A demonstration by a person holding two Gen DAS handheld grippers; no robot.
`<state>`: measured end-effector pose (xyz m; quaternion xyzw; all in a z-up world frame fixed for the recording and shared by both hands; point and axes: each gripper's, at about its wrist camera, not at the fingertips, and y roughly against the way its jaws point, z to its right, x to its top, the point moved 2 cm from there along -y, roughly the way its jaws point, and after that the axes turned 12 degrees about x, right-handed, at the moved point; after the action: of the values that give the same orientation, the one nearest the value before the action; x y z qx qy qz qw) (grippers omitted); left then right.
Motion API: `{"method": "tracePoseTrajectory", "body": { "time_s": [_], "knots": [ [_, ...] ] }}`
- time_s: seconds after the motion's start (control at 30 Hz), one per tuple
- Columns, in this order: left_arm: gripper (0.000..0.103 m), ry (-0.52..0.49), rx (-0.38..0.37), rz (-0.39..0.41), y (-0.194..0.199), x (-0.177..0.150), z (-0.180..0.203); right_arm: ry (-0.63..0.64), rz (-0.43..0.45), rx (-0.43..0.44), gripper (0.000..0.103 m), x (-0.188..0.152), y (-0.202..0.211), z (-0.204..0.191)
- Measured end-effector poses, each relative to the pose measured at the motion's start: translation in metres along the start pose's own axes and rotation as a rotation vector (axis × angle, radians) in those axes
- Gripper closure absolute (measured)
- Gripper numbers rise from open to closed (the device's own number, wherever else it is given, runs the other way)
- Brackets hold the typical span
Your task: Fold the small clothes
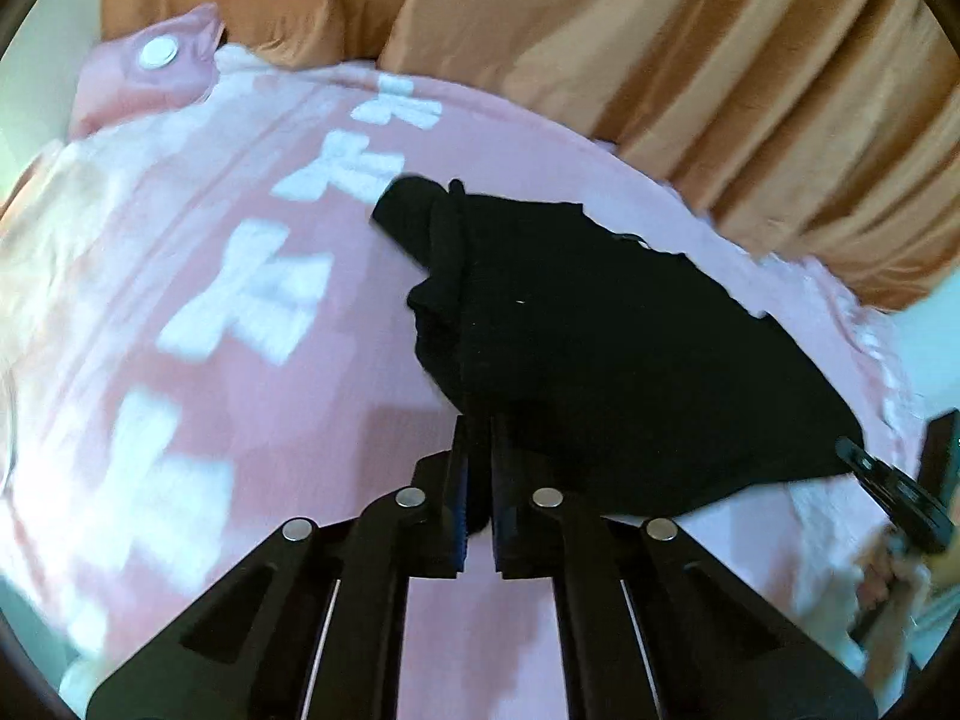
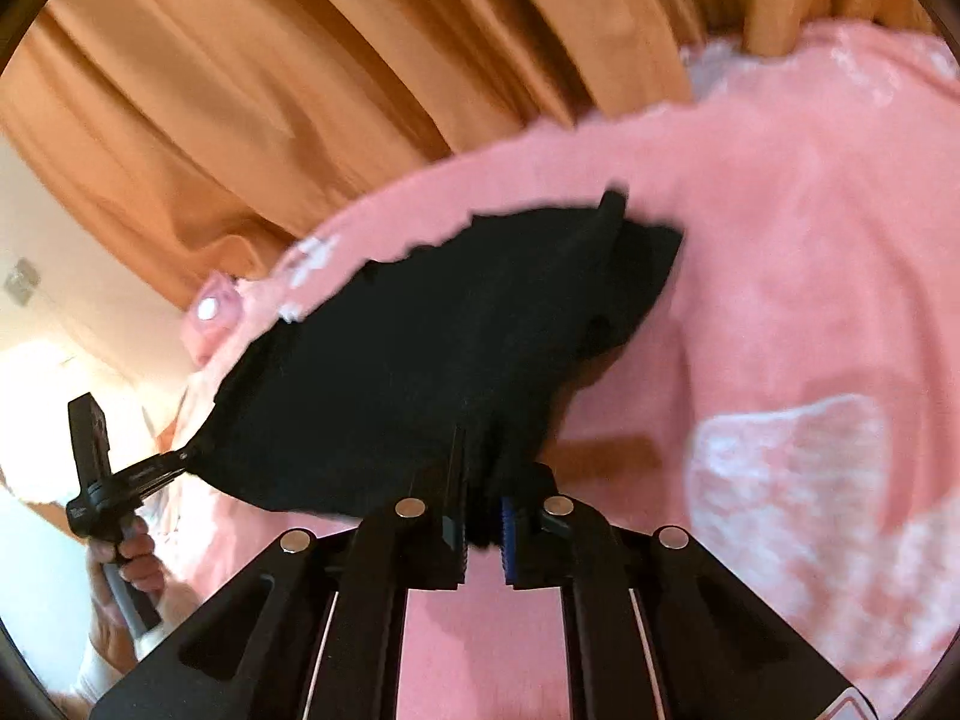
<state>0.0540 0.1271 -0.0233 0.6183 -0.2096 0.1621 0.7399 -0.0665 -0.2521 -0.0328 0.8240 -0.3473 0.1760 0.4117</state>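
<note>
While left claw (image 1: 478,450) and right claw (image 2: 480,480) each pinch an edge, black garment (image 1: 600,330) hangs over pink blanket (image 1: 270,420)

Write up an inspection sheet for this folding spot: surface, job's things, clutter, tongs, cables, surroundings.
Surface: pink blanket with white bow prints, covering the work area.
Job's things: one black garment, lifted at two corners, far end bunched on the blanket.
Clutter: nothing seen.
Tongs: left tongs shut on the garment's edge; right tongs shut on another edge.
Cables: nothing seen.
Surroundings: orange curtain behind; pink pillow with a white snap at the blanket's far corner.
</note>
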Motion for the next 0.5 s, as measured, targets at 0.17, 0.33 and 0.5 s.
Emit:
{"method": "tracePoseTrajectory", "body": {
  "time_s": [0.17,0.33,0.5],
  "knots": [
    [0.099,-0.017,-0.001,-0.174,-0.023,-0.068,-0.003,-0.066,-0.168,-0.138,0.096,-0.048,-0.014,0.041],
    [0.094,-0.023,0.040,-0.121,-0.017,-0.075,0.002,-0.022,-0.111,-0.226,0.083,-0.038,-0.006,0.025],
    [0.040,-0.002,0.117,0.113,0.001,-0.002,0.000,0.109,0.042,-0.249,0.053,0.016,0.004,0.000]
  ]
}}
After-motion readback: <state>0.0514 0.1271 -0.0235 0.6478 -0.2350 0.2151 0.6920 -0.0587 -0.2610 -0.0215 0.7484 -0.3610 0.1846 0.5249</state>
